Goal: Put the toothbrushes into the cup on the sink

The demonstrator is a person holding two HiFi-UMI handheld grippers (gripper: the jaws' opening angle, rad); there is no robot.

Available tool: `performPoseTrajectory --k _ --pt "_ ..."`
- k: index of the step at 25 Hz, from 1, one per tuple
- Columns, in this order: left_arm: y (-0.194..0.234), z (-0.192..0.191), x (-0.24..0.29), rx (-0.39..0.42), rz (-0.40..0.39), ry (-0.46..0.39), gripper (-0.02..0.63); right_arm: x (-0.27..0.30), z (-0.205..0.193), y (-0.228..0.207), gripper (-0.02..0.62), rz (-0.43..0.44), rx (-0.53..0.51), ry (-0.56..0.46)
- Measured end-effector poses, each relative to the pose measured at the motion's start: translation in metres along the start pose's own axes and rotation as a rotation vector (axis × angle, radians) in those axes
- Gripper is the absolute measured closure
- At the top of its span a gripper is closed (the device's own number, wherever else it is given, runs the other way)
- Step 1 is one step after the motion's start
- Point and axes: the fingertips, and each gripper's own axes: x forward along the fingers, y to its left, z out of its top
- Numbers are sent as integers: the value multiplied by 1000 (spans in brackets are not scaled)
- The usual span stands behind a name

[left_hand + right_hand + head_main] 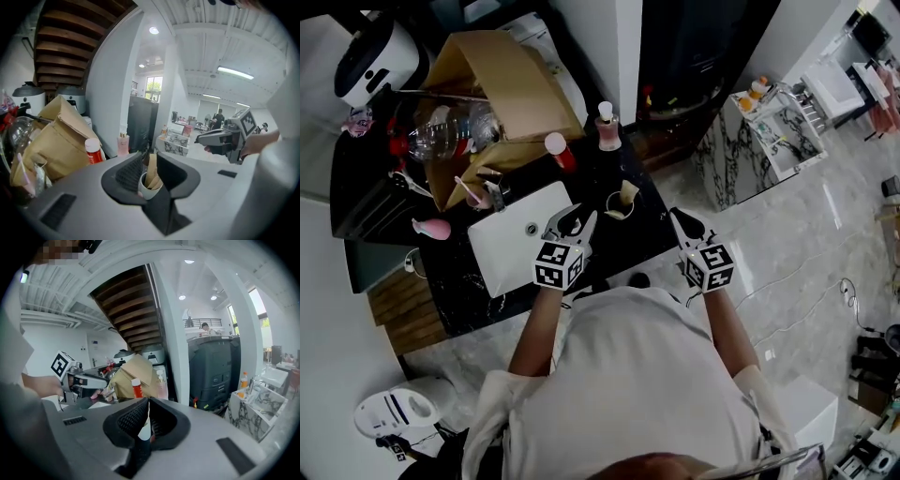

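L gripper: fingers approx half apart, empty, touching nothing. It's held above the near-right corner of the white rectangular sink basin, pointing far & slightly down. Just beyond it, a small white cup w/ beige toothbrushes stands on the black desk, right of the basin; cup base is hidden by the fingers. R gripper: fingers together, nothing clamped. White sliver in the slit, can't ID. It's held above the desk's right end.
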Motion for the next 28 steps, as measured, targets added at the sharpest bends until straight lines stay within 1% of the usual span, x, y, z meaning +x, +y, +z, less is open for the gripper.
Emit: performPoseTrajectory --k 3,7,10,14,21,28 --pt "4 7 -13 -26 13 -31 514 -1 10 5 560 13 -13 -16" --pt "11 14 -28 -31 42 -68 528 -3 20 12 560 21 -27 -34" --pt "15 17 -39 -30 60 -90 552 -4 27 16 560 25 -35 -47" --pt "13 19 -51 -10 71 -107 563 -7 32 20 560 30 -39 -54" --pt "23 19 -65 -38 105 -137 595 -9 40 22 560 36 -56 -60" --pt "23 21 -71 -43 113 -163 598 -10 39 26 560 46 -89 -58"
